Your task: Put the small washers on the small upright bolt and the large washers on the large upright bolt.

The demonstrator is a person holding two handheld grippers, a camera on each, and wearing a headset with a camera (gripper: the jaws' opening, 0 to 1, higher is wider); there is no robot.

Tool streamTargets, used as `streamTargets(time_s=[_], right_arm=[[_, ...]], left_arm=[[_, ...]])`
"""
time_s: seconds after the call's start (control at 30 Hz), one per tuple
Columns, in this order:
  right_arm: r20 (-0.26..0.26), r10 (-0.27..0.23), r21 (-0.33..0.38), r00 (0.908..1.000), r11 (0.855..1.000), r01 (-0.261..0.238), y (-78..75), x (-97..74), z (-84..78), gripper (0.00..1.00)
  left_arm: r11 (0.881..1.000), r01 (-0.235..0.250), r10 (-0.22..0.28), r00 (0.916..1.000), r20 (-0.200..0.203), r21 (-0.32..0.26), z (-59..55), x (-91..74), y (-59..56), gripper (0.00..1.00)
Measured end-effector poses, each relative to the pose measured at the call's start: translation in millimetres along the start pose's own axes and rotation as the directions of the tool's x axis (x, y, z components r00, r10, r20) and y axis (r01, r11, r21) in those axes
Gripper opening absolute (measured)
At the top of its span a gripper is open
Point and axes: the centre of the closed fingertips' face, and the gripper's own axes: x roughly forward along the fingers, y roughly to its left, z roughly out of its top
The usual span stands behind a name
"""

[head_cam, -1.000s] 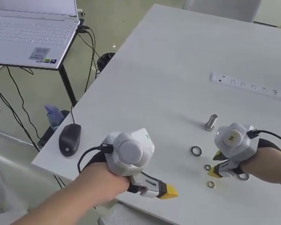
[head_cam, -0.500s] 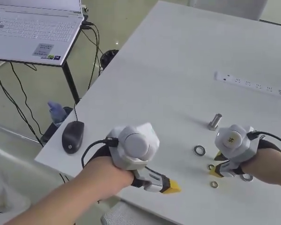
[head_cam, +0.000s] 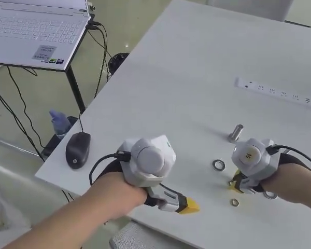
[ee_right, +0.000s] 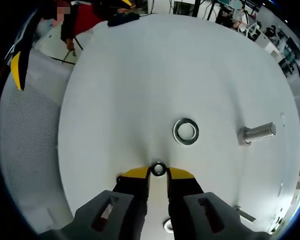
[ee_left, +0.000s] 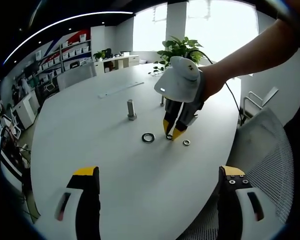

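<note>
Fingers (ee_right: pixel 135 173) of the right gripper (ee_right: pixel 158 172) pinch a small washer (ee_right: pixel 158 163), a thin dull-silver ring lying flat on the white table (ee_right: pixel 140 75). Just beyond lies a wider large washer (ee_right: pixel 176 131), near an upright bolt (ee_right: pixel 257 133). Left gripper (ee_left: pixel 157 172) hovers, jaws spread wide.

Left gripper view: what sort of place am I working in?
Probably an open office or lab workspace: shelves of boxes along the far wall, a potted plant by bright windows, and a mesh office chair beside the white table.
</note>
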Motion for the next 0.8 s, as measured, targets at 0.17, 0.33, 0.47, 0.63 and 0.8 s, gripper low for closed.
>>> streamTargets(time_s=[0.17,0.33,0.47,0.63,0.8], right_arm=[[-0.029,0.006,0.009,0.9996,1.000,-0.006,-2.3,0.5,-0.2,0.15],[-0.051,-0.005,-0.008,0.9987,1.000,0.005,-1.8,1.6,-0.3,0.14],[-0.063,-0.010,-0.017,0.9979,1.000,0.009,-1.7,0.7,-0.6,0.14],[-0.060,0.000,-0.001,0.9982,1.000,0.000,-3.2,0.5,-0.8,0.13],[-0.078,0.023,-0.064,0.9967,0.998,-0.028,-0.5,0.6,-2.3,0.13]], left_arm=[[1.000,0.015,-0.014,0.9998,-0.013,0.012,-0.8,-1.1,-2.7,1.00],[1.000,0.019,-0.019,0.9996,-0.020,0.012,-2.1,-2.5,-2.8,1.00],[1.000,0.013,-0.013,0.9996,-0.025,0.004,-3.9,-1.9,-3.6,1.00],[1.000,0.001,-0.001,0.9997,-0.024,-0.010,-4.4,-3.1,-6.2,0.97],[1.000,-0.008,0.008,0.9997,-0.025,-0.025,-5.8,-1.6,-10.5,0.96]])
